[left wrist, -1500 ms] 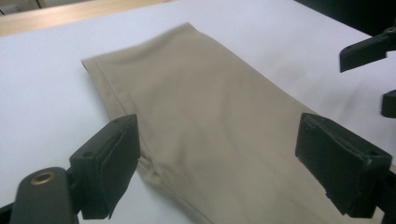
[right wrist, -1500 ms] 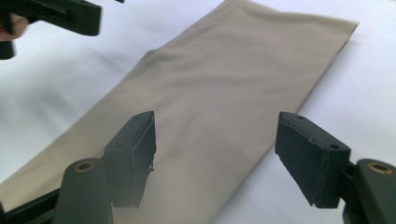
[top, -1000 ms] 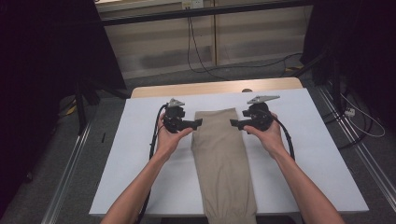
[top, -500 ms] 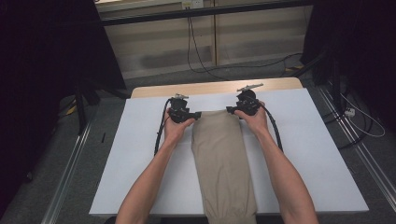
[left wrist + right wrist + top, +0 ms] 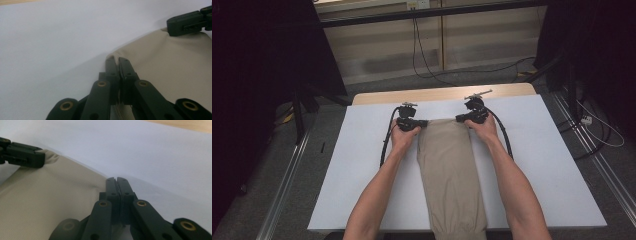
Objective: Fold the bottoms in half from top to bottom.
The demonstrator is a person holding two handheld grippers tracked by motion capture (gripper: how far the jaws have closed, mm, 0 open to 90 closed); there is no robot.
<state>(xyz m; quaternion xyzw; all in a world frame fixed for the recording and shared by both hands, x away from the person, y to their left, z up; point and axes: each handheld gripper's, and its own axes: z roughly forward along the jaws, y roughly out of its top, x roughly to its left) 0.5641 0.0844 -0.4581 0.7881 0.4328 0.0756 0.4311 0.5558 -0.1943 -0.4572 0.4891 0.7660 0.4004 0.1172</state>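
- The folded beige trousers (image 5: 451, 170) lie on the white table cover (image 5: 362, 175), in the lower middle of the high view, with nothing else resting on the sheet.
- Their long axis runs from the bottom edge of the frame up toward its centre; the far, straight end points to the upper part of the frame, and the near end hangs past the table's front edge.
- The left gripper (image 5: 422, 123) sits at the far left corner of the cloth. Its jaws have just been closing and now stand together, pinching the cloth's edge, as the left gripper view (image 5: 117, 61) shows.
- The right gripper (image 5: 460, 118) sits at the far right corner. Its jaws have likewise just been closing and are together (image 5: 116, 180); the cloth edge seems caught between them, though the tips hide the contact.
- A strip of bare wooden tabletop (image 5: 442, 93) shows beyond the cover.
- Cables (image 5: 422, 47) cross the grey floor beyond the table, and metal rails (image 5: 287, 185) run along the table's left and right sides.
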